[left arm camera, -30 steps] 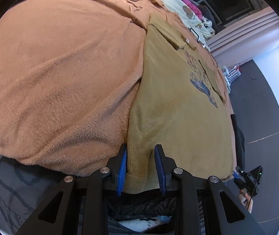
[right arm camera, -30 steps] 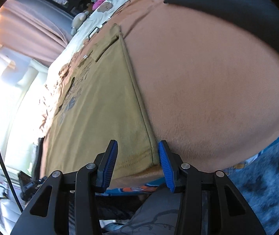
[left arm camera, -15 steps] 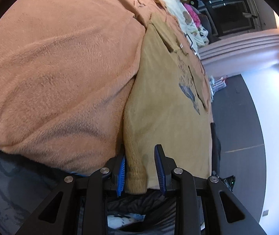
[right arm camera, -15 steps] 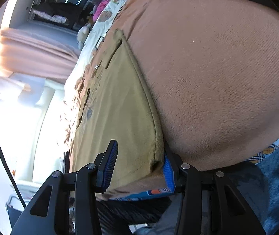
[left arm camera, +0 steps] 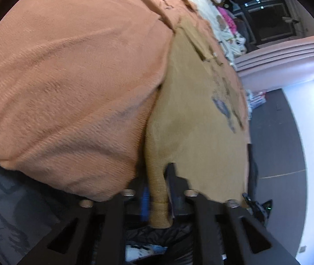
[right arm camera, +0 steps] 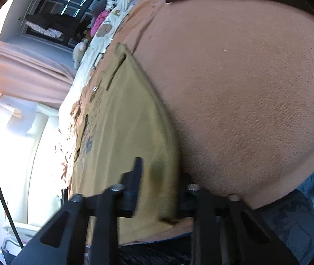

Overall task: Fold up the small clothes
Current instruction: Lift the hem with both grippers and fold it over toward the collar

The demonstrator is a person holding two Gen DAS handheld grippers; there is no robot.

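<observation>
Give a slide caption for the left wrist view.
Left gripper pinching the mustard T-shirt's hem corner on the orange fleece blanket.

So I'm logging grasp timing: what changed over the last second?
Both jaws narrowed. The left hand-held gripper pinched the mustard shirt at its near hem corner, bunching it; the right hand-held gripper closed around the other corner. The shirt's far end stayed flat on the brown blanket.

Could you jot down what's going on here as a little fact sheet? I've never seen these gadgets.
Garment: mustard T-shirt with a printed front
Surface: orange fleece blanket on a bed
Left gripper: shut on the shirt's near corner, cloth bunched between its fingers
Right gripper: jaws around the other near corner; grip unclear
Fold progress: not yet folded over
</observation>
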